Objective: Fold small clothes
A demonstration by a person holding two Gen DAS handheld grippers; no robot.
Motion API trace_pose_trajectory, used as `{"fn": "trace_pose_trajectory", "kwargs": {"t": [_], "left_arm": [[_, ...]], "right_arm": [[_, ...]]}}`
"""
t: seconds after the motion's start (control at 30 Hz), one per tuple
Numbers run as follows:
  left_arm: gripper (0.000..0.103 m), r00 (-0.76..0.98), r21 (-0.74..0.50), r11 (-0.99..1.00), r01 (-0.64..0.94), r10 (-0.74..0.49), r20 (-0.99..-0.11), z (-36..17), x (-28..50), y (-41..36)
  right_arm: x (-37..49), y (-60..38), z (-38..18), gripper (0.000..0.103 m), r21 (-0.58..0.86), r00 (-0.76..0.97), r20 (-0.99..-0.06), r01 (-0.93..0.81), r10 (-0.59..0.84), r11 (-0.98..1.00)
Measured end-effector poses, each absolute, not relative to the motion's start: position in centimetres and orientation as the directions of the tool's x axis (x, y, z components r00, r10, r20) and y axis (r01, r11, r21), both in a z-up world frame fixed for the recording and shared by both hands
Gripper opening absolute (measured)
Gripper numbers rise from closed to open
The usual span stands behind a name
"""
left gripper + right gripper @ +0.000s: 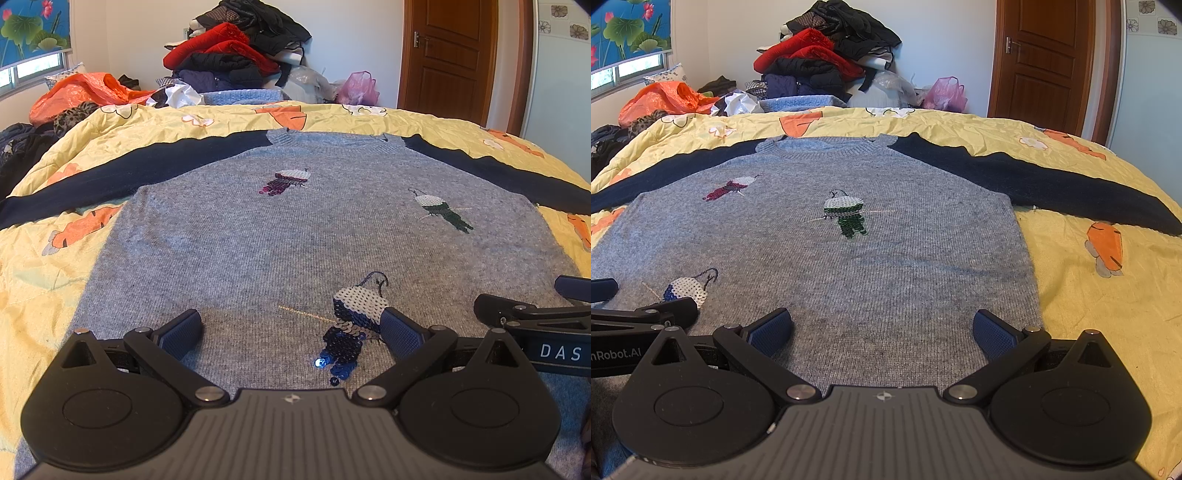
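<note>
Grey knit sweater [258, 240] spread flat on yellow quilt [1089, 184], collar far and hem nearest, navy sleeves out sideways; left gripper [291, 330] and right gripper [882, 328] side by side over hem, jaws apart, empty.

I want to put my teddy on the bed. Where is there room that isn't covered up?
Free quilt lies right of the grey sweater, below its dark right sleeve. Another strip lies left of the sweater, under the left sleeve. A narrow band runs above the collar. Behind the bed it is crowded: a clothes pile and bags.
</note>
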State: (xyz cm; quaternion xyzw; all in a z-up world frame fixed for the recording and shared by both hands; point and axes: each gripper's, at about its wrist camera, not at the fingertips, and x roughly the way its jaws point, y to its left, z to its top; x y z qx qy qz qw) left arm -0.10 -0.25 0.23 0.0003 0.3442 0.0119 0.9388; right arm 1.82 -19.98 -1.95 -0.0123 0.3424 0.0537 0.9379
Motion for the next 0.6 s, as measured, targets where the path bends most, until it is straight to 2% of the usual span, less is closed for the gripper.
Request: {"fn": "trace_pose_trajectory", "kwargs": {"t": [0.6], "left_arm": [[0.103,0.763,0.01,1.0,-0.023,0.024,-0.646,0.22,-0.06,-0.28]], "right_arm": [[1.79,-19.97,-1.94,0.103,0.013,0.76,-0.643,-0.109,0.092,0.994]]}}
